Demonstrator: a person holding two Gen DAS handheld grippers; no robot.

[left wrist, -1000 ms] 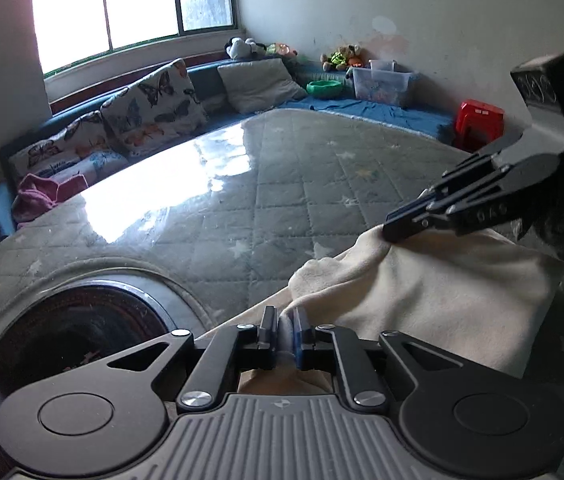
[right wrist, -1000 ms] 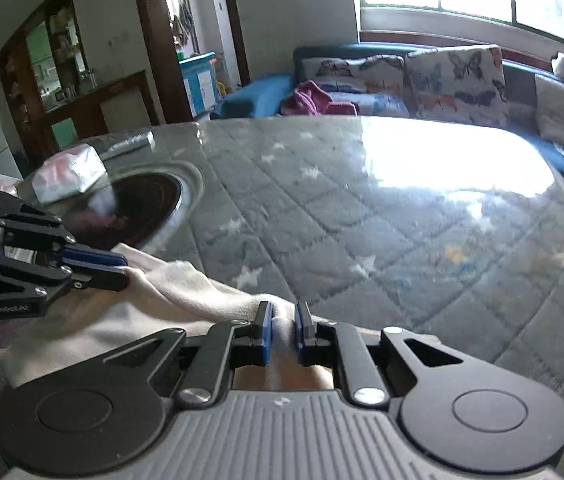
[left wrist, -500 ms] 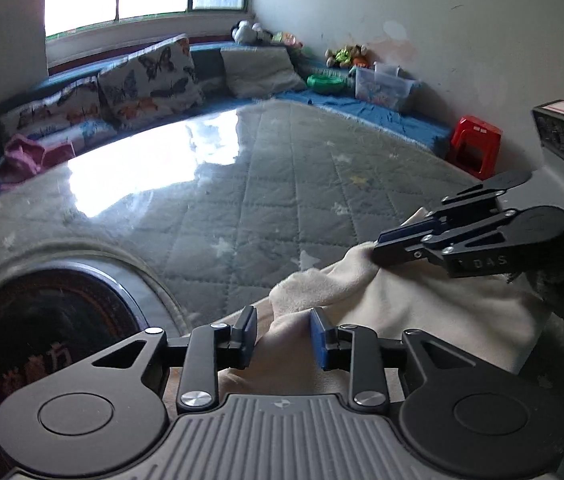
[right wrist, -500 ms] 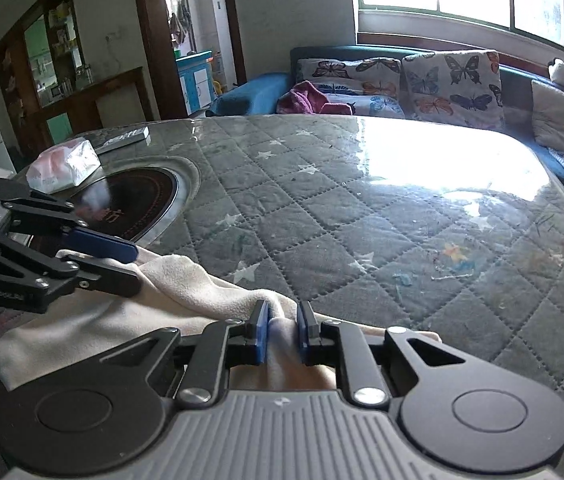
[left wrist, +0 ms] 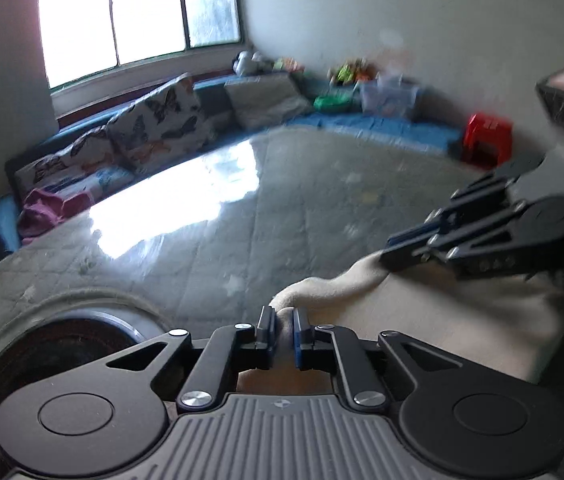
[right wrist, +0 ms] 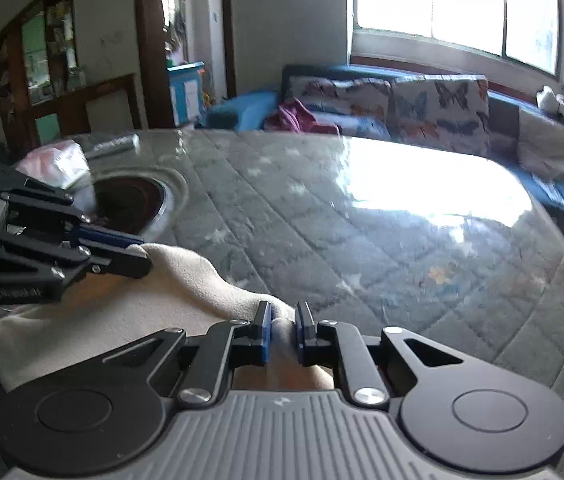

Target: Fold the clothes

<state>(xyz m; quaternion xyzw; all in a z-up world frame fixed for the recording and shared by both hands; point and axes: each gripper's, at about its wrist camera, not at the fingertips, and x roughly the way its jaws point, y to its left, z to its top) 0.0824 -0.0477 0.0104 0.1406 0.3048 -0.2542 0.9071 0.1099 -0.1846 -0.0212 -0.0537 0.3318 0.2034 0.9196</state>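
Observation:
A cream cloth (left wrist: 441,312) lies bunched on the grey quilted table top (left wrist: 282,220), near its front edge. In the left wrist view my left gripper (left wrist: 283,314) has a fold of the cloth's edge between its blue pads; its jaws are closing and the pads press on the fabric. My right gripper (left wrist: 389,250) pinches the same edge further to the right. In the right wrist view the right gripper (right wrist: 283,312) is shut on a fold of the cloth (right wrist: 122,320), and the left gripper (right wrist: 142,258) grips the edge at left.
A round dark recess (left wrist: 62,344) sits in the table left of the cloth, with a plastic bag (right wrist: 58,164) behind it. A sofa with butterfly cushions (left wrist: 150,124) runs along the far side, and a red stool (left wrist: 485,140) stands by the wall.
The left jaws stood apart around the cloth half a second ago and have closed on it again. The left gripper shifted a little along the edge. The right gripper kept its grip.

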